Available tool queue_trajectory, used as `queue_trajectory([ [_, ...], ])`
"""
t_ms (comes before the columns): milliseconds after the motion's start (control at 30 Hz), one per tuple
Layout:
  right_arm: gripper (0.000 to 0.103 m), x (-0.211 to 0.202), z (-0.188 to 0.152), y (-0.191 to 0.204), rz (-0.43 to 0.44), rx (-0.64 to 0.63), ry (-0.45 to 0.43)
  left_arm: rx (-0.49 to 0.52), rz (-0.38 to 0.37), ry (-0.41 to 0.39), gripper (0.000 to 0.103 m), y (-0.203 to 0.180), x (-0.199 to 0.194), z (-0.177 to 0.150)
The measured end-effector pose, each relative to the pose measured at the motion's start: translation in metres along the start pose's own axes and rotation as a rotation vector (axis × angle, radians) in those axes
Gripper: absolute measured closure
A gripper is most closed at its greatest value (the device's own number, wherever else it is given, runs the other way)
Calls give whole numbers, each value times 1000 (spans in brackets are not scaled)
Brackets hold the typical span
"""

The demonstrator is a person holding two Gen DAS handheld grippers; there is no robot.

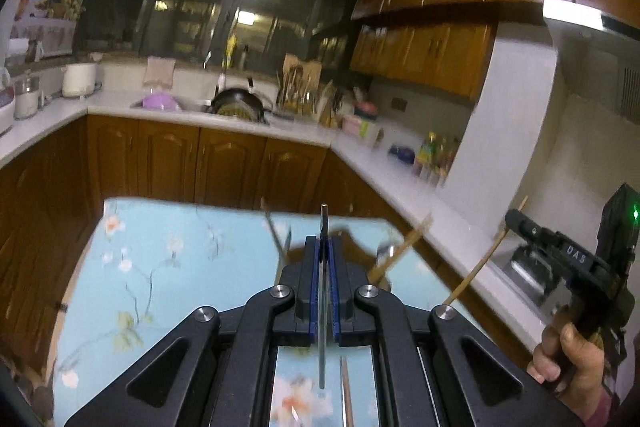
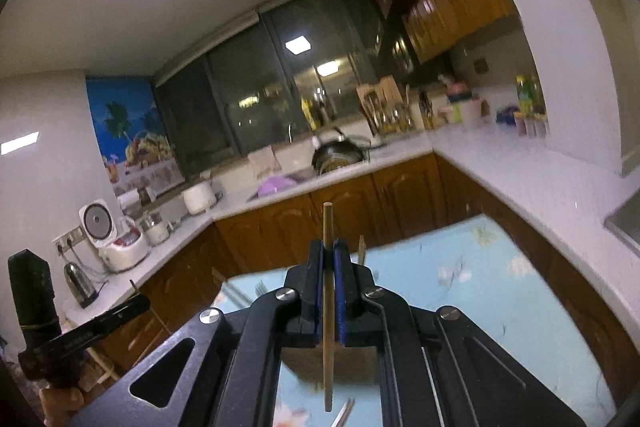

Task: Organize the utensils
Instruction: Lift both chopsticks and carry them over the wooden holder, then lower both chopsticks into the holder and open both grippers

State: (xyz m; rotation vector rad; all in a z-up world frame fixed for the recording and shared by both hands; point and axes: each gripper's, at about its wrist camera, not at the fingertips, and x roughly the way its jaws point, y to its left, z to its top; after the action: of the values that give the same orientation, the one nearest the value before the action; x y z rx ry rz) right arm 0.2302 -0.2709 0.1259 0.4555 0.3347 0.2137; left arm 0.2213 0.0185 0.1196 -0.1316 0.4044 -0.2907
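Left gripper point(image 1: 325, 247), fingers clamped on a thin metal utensil handle point(image 1: 322, 307) held upright above the floral table point(image 1: 160, 267). Right gripper point(image 2: 330, 255), fingers pressed together on a wooden chopstick point(image 2: 328, 291), also raised over the table; its body reads "DAS" in the left view. More chopsticks point(image 1: 400, 251) lie blurred near the table's far edge. Beyond, open floor, then cabinets and white counter point(image 1: 380, 163)

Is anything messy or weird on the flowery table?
Yes. Loose utensils lie scattered at crooked angles on the table, not lined up. The left gripper holds a metal chopstick; the right gripper a wooden chopstick.
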Motion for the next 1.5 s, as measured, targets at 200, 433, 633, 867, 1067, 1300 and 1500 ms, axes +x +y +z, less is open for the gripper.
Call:
queue_trajectory([
  [200, 98, 15, 25, 6, -12, -29, -92, -31, -1, -106, 101, 7, 22, 27],
  [433, 98, 48, 21, 10, -37, -81, -109, -49, 43, -145, 101, 17, 77, 6],
  [633, 98, 70, -5, -5, -48, -56, -53, -57, 68, -103, 100, 17, 114, -30],
  [867, 97, 88, -34, -25, -55, 2, 34, -41, 74, -19, 101, 10, 132, -51],
  [1067, 97, 101, -46, -31, -49, 20, 116, -29, 75, -20, 100, 12, 118, -40],
  [1300, 97, 103, -45, -30, -50, 25, 138, -23, 76, -15, 100, 10, 116, -38],
  [1500, 91, 104, -43, -27, -47, 38, 155, -41, 69, 10, 95, 15, 117, -32],
])
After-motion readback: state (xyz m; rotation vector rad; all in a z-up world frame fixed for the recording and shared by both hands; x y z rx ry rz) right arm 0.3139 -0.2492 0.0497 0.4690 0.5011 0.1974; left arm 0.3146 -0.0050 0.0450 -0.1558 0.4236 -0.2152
